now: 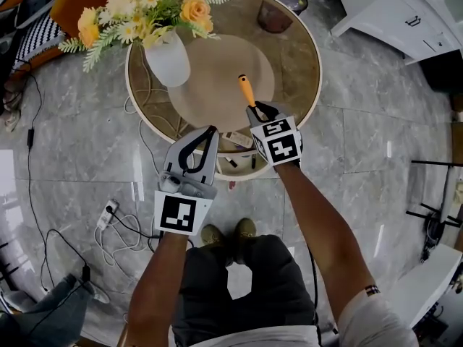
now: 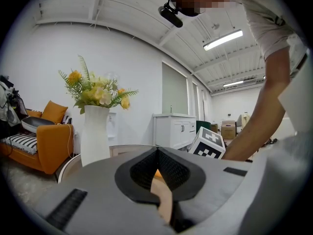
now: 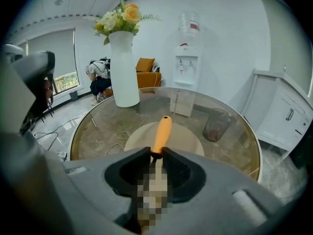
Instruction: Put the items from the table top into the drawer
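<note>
While the left gripper (image 1: 211,131) sits closed, the right gripper (image 1: 255,108) clamps the orange-handled tool (image 1: 247,90), handle pointing straight ahead.

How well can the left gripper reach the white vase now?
Probably yes: only bare table lies between the left gripper and the white vase, with the right gripper off to one side. The left jaws, now shut, must open first.

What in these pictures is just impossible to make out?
- Working end of the orange-handled tool: blurred over in the right gripper view, and under the right gripper in the head view.
- What lies in the drawer: seen in the head view only, too small to name, and partly hidden by the right gripper.
</note>
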A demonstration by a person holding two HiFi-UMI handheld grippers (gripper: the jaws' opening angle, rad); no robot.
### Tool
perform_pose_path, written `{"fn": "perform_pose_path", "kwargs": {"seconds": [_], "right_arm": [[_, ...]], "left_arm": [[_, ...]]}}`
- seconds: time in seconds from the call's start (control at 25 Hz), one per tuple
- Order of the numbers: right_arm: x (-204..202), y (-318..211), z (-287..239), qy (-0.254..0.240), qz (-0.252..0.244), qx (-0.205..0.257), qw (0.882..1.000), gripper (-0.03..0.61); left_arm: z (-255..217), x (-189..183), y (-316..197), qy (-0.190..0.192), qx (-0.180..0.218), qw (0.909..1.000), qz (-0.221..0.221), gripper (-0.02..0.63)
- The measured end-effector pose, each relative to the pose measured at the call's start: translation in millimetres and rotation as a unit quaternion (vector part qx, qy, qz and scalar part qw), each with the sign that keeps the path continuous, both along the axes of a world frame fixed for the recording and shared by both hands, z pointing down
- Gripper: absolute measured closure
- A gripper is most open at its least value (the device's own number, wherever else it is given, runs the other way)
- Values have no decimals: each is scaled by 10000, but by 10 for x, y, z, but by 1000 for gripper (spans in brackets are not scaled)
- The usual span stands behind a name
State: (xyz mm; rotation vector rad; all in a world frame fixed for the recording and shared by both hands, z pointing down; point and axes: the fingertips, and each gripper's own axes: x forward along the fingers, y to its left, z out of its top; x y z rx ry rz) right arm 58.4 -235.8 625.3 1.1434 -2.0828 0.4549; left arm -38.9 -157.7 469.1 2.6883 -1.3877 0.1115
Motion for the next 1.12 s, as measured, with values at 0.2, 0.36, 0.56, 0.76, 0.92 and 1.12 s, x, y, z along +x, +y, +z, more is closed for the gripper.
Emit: {"fn": "perform_pose_path", "kwargs": {"seconds": [0.2,0.36,0.56,0.76,0.92,1.12], "right_arm": [[-30,35,-124,-17,-93,323,9994,502],[-57,93,-240,-110,-125,438,9989,502],[-113,245,-415,-250,-207,546,9980,502],[-194,493,-593,-391,-377,646,9964,502],[-285,718,-719,-555,-533,734,9943,502],[-499,1079,-903,-733,-1016,916,9879,503]], "left_arm": [[10,6,48,-11,-42,10000,8,614],[-17,22,94,-7,-52,10000,26,614],[-55,14,171,12,-108,9999,-2,615],[-69,-20,287,45,-196,9998,-61,614],[-44,-66,404,55,-285,9995,-118,614],[-23,-151,546,42,-325,9992,-229,614]]}}
